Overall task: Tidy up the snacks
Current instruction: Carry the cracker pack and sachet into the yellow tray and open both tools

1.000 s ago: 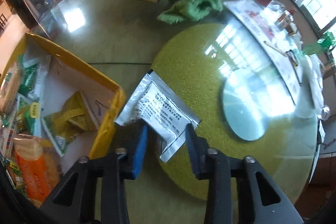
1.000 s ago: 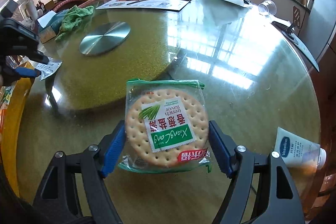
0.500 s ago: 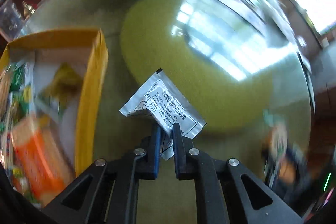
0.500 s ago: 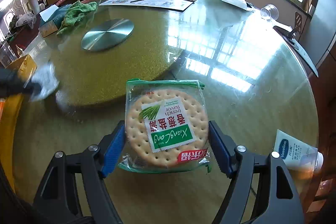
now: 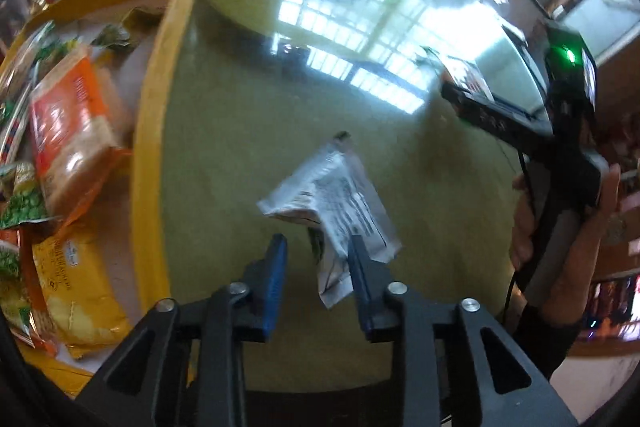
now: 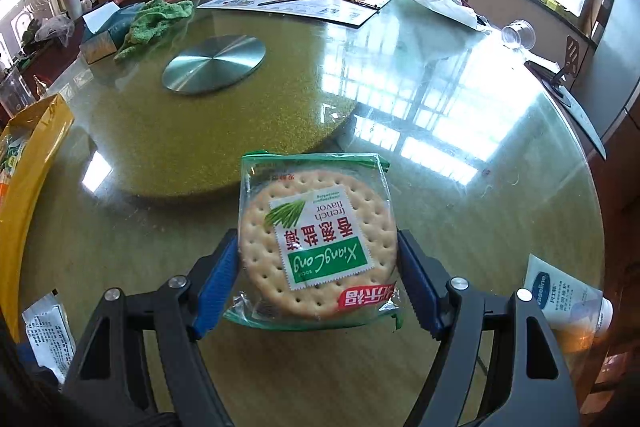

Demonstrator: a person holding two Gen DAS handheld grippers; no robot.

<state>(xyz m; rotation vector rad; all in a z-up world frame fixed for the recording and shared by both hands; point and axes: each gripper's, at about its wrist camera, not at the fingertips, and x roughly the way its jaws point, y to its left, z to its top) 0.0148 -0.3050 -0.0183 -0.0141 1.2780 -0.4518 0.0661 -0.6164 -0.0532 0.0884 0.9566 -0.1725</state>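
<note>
Left claw (image 5: 316, 267) stands released, its blue pads spread; the silver sachet (image 5: 336, 203) lies between and just ahead of them, one edge against the right pad (image 5: 357, 267) but not pinched, on the glass surface (image 5: 248, 131) beside the yellow box (image 5: 154, 131). That box, at the far left, already holds several packets, an orange wafer pack (image 5: 72, 131) among them. The sachet looks thin, light and limp, with a slick foil skin; I judge it would buckle or slide under a flat push, so the crimped end seam nearest the claw is the sounder place to take it, pinched across its thickness.

Further right, the right claw (image 6: 318, 283) brackets the round cracker pack (image 6: 316, 247), which lies on the surface well apart from the box. Both pads sit right at the wrapper's sides; whether they are pressing it or only flanking it I cannot tell. The cracker is stiff but brittle, and the clear wrapper is slippery, so a light squeeze across the disc's edges seems wiser than a hard one. A Vaseline tube (image 6: 560, 295) lies near the right edge.
</note>
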